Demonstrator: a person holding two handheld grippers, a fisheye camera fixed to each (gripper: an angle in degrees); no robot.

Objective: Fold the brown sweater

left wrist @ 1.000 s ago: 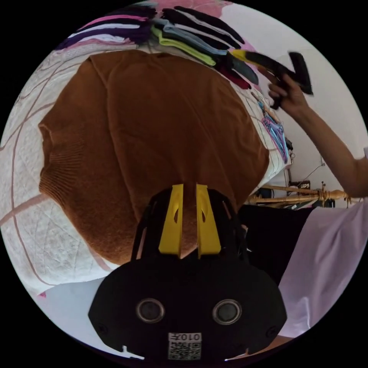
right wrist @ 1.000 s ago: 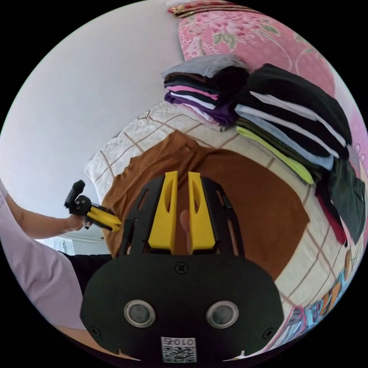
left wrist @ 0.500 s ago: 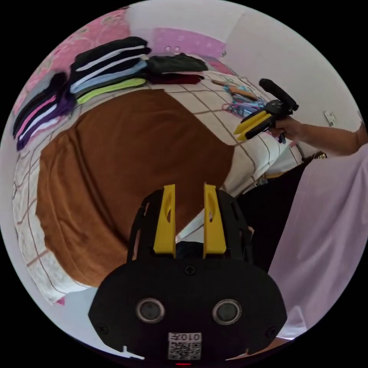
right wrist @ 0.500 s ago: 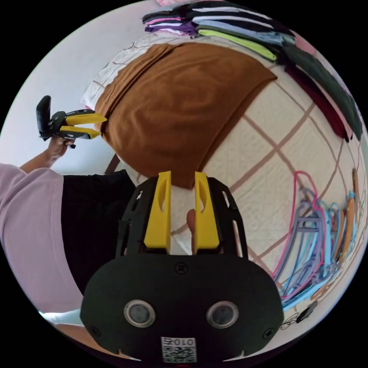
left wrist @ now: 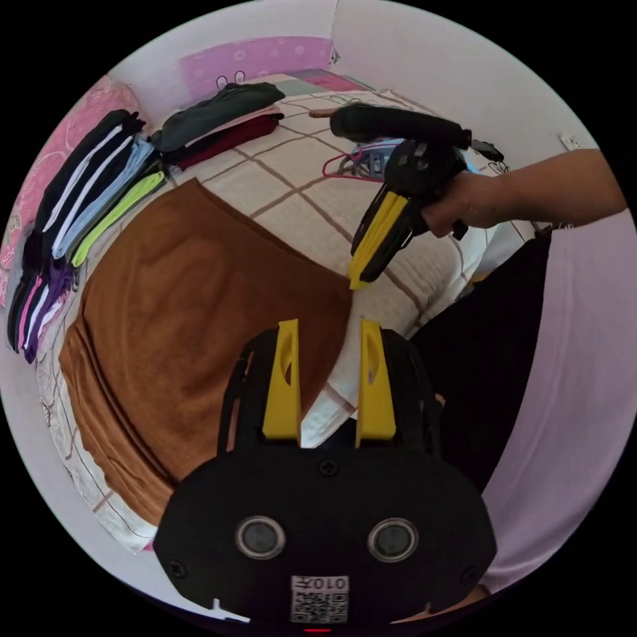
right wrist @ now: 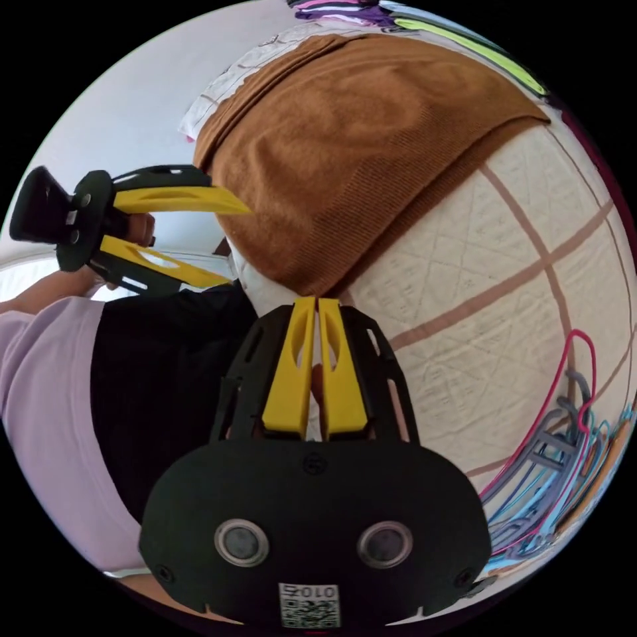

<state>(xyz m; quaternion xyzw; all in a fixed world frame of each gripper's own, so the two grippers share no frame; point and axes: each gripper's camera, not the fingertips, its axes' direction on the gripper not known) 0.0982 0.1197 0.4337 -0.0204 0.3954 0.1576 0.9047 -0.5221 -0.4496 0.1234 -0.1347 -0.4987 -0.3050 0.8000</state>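
The brown sweater (left wrist: 192, 312) lies flat on the quilted bed (right wrist: 478, 265), its near corner just ahead of both grippers, probably for a corner pickup. The left gripper (left wrist: 326, 381) has its jaws spread and empty; the right gripper (right wrist: 316, 361) has its jaws pressed together, gripping nothing.

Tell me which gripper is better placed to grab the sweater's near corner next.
Left, I'd say. The left gripper is open and poised right over the near corner of the sweater at the bed's edge. The right gripper is shut, empty, beside that corner over the quilt.
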